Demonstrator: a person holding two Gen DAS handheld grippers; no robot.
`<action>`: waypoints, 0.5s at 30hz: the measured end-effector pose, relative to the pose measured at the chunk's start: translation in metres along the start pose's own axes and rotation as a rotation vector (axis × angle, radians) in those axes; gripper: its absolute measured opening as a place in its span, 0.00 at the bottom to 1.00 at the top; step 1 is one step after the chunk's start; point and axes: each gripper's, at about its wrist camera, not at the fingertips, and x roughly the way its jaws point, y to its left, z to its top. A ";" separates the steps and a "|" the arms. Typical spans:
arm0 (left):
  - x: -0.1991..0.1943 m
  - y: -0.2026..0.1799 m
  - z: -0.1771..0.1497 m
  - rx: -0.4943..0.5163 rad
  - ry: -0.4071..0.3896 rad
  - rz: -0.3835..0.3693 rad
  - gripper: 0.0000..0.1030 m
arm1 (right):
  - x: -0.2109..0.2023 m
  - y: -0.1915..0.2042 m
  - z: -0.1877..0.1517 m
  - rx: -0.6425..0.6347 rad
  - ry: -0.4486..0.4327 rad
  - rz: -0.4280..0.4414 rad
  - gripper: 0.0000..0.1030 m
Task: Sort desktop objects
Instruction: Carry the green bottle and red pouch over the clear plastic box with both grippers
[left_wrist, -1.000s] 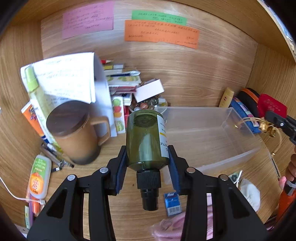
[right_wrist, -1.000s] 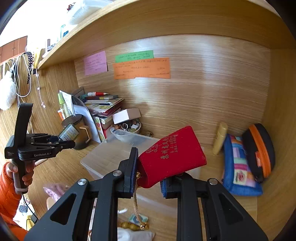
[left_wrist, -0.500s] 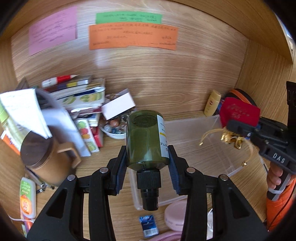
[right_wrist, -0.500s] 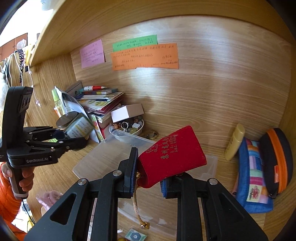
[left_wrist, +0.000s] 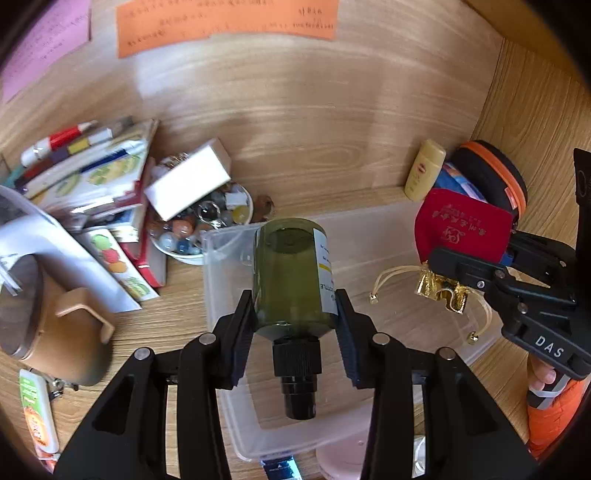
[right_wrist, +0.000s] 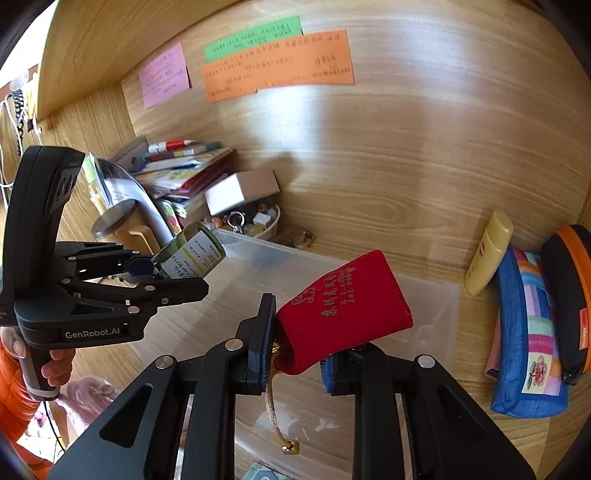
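Three paper notes (right_wrist: 275, 64) on wood-grain back wall (right_wrist: 424, 147) above cluttered desk (left_wrist: 166, 321).

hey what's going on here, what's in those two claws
A person is tidying a cluttered wooden desk with a claw in each hand. The left claw is clamped on a dark green bottle, cap toward the camera. The right claw grips a red pouch with gold cords hanging down. Both are held over a clear plastic bin, which looks empty, so neither item has been dropped in yet.
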 end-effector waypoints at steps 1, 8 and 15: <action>0.004 0.000 0.000 0.000 0.010 -0.006 0.40 | 0.002 -0.001 -0.001 0.003 0.007 0.001 0.18; 0.023 0.003 -0.001 0.017 0.064 -0.021 0.40 | 0.015 -0.007 -0.008 0.003 0.054 -0.023 0.19; 0.045 -0.005 -0.006 0.052 0.138 -0.002 0.40 | 0.020 -0.008 -0.012 -0.002 0.080 -0.043 0.19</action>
